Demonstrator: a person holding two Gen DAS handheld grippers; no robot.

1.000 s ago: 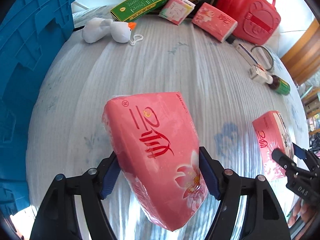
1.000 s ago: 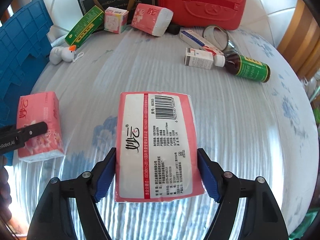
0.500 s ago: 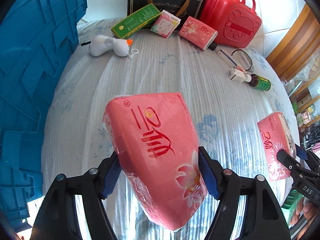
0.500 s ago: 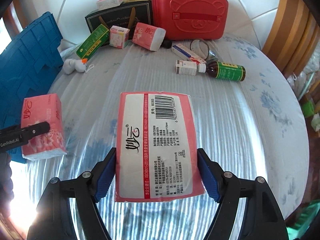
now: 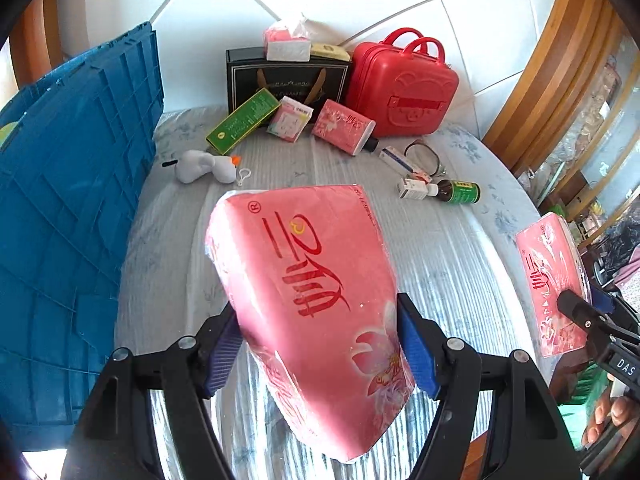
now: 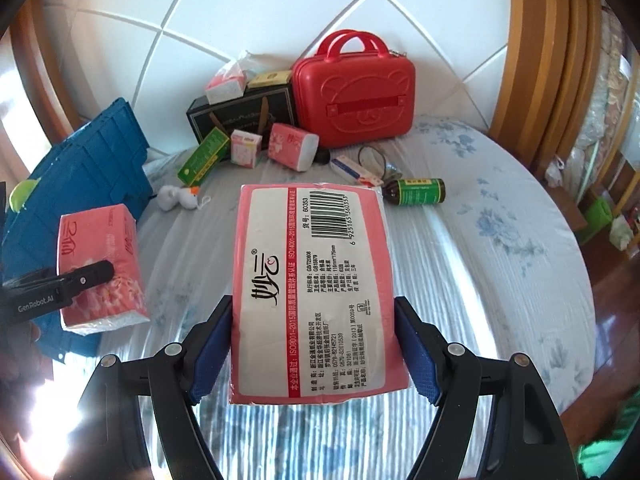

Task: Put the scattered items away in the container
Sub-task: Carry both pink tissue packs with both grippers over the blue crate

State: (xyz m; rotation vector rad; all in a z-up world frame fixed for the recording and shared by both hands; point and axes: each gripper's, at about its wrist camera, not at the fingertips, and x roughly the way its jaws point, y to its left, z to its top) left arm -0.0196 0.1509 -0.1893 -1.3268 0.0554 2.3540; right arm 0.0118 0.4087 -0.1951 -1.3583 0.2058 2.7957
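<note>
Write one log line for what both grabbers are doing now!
left gripper: shut on pink tissue pack | right gripper: shut on barcode tissue pack

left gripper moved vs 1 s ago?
Yes. The left gripper, clamping its pink tissue pack, has risen: the table and red case look smaller and farther.

Open bedspread (image 6: 460, 264) ahead, clutter (image 6: 280, 148) behind, crate (image 5: 72, 184) left

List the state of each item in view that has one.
Left tool: shut on tissue pack, lifted.
Right tool: shut on barcode pack, lifted.
Crate: on the left, contents hidden.
Red case: closed, upright.
Bottle: capped, on its side.
Opened tissue pack: sheet sticking out.
</note>
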